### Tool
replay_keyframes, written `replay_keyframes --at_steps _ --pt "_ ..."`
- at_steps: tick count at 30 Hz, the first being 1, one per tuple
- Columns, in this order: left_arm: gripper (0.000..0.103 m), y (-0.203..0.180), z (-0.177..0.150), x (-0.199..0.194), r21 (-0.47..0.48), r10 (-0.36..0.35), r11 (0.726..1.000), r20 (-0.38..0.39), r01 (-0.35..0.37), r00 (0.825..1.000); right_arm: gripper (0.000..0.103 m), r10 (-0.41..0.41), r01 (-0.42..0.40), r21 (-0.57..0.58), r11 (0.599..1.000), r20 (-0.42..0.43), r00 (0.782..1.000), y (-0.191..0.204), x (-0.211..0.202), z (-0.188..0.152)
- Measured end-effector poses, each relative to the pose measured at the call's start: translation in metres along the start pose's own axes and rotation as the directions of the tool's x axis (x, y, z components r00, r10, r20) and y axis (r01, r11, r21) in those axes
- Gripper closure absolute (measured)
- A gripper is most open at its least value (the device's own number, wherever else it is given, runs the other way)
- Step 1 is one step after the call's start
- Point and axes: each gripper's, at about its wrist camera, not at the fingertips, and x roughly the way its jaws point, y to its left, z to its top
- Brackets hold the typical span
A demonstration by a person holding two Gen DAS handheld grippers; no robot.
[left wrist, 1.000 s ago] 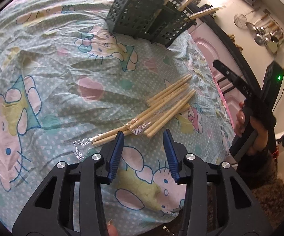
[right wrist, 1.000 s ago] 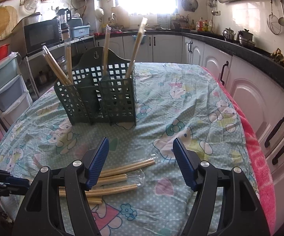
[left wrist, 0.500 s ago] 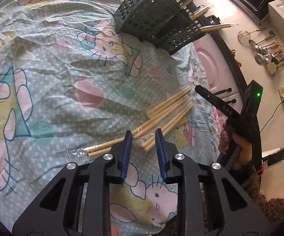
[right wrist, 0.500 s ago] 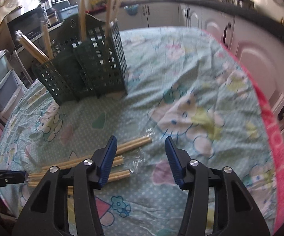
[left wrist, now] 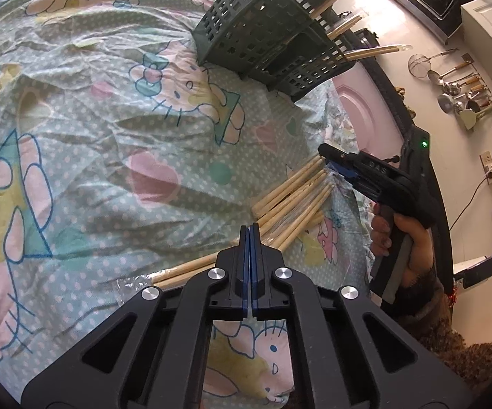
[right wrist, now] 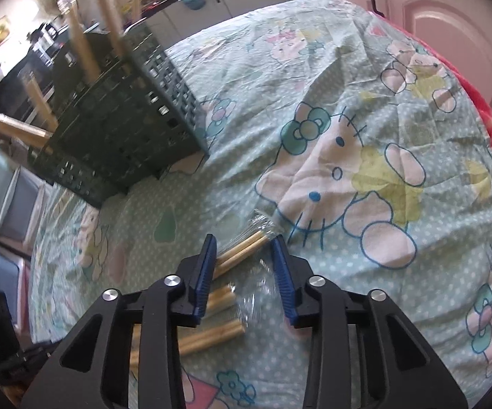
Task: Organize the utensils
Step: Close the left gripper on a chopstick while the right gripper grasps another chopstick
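The left gripper (left wrist: 249, 230) is fully closed, its blue pads pressed flat together just above the wrapped chopsticks (left wrist: 293, 201); whether any of the clear wrapper is pinched between them cannot be told from this angle. The chopsticks lie in a loose fan on the bench, over a pale green cartoon-cat tablecloth (left wrist: 86, 156).

The right gripper (right wrist: 244, 260) points steeply down at the far ends of the same pile. Its jaws are closing, still apart, with the tip of one wrapped pair (right wrist: 242, 250) lying between the pads; the pads do not yet press on it. More wrapped pairs (right wrist: 212, 335) lie nearer the camera, partly under the gripper's body. In the left wrist view the right gripper's tips sit at the upper end of the fan, held by a hand (left wrist: 399, 235).

A dark green slotted utensil basket (left wrist: 266, 37) stands further back on the tablecloth, well apart from the pile, with several chopsticks (right wrist: 106, 10) already upright in its compartments.
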Motion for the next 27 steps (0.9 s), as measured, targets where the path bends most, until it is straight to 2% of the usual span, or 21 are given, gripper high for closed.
replay_keyframes --at_steps 4,10,11,13,14,23,27 --pt "0.103 0.000 0.002 -0.003 -0.002 -0.015 1.000 0.001 0.015 1.000 0.085 0.011 -0.012 0.029 0.999 0.003 1.000 -0.005 0.002 0.008" --pt "0.102 0.004 -0.002 -0.009 -0.017 -0.036 0.999 -0.026 0.035 0.999 0.089 0.030 -0.031 0.045 0.998 0.021 0.999 -0.008 0.002 0.015" --pt "0.100 0.005 -0.003 -0.009 -0.018 -0.040 0.999 -0.031 0.039 0.999 0.089 0.033 -0.034 0.044 0.998 0.028 0.999 -0.008 0.001 0.016" --pt "0.086 0.005 -0.006 -0.008 -0.026 -0.043 0.999 -0.040 0.042 0.998 0.089 0.035 -0.037 0.039 0.999 0.038 0.999 -0.007 -0.001 0.017" --pt "0.084 0.005 -0.006 -0.006 -0.031 -0.050 0.998 -0.048 0.048 0.998 0.089 0.035 -0.037 0.034 0.999 0.045 0.998 -0.006 -0.003 0.018" --pt "0.085 0.001 -0.003 0.008 -0.029 -0.041 0.999 -0.069 0.039 0.997 0.090 0.045 -0.046 0.005 0.999 0.086 0.995 -0.003 -0.019 0.019" --pt "0.100 -0.003 -0.001 0.014 -0.010 -0.015 1.000 -0.080 0.014 0.997 0.090 0.050 -0.051 -0.001 0.999 0.097 0.994 -0.002 -0.025 0.020"
